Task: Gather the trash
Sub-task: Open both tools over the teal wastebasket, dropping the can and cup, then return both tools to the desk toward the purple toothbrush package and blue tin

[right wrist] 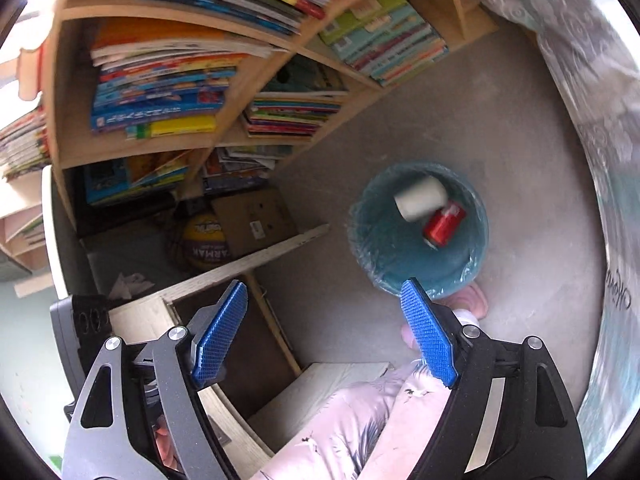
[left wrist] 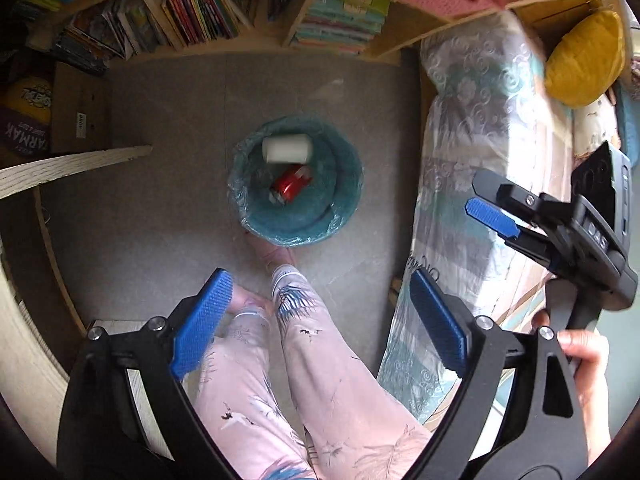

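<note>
1. The bookshelf (right wrist: 192, 92) stands beyond both hand-held grippers.
2. The bin (left wrist: 348, 184) sits on the floor ahead of and below them.
3. The left hand-held gripper (left wrist: 320, 312) and the right hand-held gripper (right wrist: 324, 328) both gape wide, holding nothing.
4. A white cup (left wrist: 286, 149) and a red can (left wrist: 292, 184) lie inside the bin.

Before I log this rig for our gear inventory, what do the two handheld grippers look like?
Both are black, open-frame grippers with silver bolts at the joints. The left gripper and right gripper each carry two flat, knurled blue finger pads. A bare hand, no sleeve visible, grips the right one's black handle.
</note>
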A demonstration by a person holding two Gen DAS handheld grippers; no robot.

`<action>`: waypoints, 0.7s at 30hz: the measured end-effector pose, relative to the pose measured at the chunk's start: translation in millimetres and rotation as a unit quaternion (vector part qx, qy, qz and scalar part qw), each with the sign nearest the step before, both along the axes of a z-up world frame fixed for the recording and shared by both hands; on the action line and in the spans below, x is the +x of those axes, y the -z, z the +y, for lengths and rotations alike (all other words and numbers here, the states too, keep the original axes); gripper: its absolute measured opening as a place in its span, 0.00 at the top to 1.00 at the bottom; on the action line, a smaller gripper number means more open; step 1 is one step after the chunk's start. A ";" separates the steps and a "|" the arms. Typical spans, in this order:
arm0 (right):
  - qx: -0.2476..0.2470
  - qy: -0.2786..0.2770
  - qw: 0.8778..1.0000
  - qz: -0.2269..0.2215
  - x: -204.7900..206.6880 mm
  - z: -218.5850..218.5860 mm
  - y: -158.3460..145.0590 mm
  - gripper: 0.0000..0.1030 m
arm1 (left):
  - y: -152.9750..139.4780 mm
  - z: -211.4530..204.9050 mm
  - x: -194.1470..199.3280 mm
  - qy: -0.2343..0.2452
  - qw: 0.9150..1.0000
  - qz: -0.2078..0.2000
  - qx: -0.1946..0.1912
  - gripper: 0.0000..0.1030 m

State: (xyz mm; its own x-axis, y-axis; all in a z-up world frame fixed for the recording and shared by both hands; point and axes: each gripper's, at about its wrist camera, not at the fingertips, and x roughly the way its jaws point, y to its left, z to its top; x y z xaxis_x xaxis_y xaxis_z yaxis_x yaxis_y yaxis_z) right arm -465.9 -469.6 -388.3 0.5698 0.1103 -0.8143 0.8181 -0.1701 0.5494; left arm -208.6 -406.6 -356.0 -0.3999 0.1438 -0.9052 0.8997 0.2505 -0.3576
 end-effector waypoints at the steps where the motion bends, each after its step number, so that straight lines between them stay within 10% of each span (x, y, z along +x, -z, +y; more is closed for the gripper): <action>1: -0.009 -0.008 1.000 -0.002 2.2 -2.8 -8.3 0.23 | -7.7 2.2 2.9 -0.005 1.000 0.000 -0.009 0.15; 11: -0.128 -0.156 0.977 -0.066 75.4 -24.6 -114.5 0.22 | -112.6 37.2 44.9 -0.083 0.990 -0.025 -0.112 0.09; 21: -0.200 -0.324 0.911 -0.160 206.5 -21.2 -208.8 0.20 | -208.1 109.0 117.9 -0.228 0.948 -0.113 -0.193 0.07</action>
State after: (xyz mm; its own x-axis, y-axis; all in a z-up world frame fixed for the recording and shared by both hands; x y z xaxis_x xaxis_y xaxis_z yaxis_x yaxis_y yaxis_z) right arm -259.5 -490.8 -179.6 0.7056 0.2392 -0.6670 0.4629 0.5571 0.6895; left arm -90.8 -297.6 -147.9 -0.1309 -0.3572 -0.9248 0.7932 0.5218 -0.3139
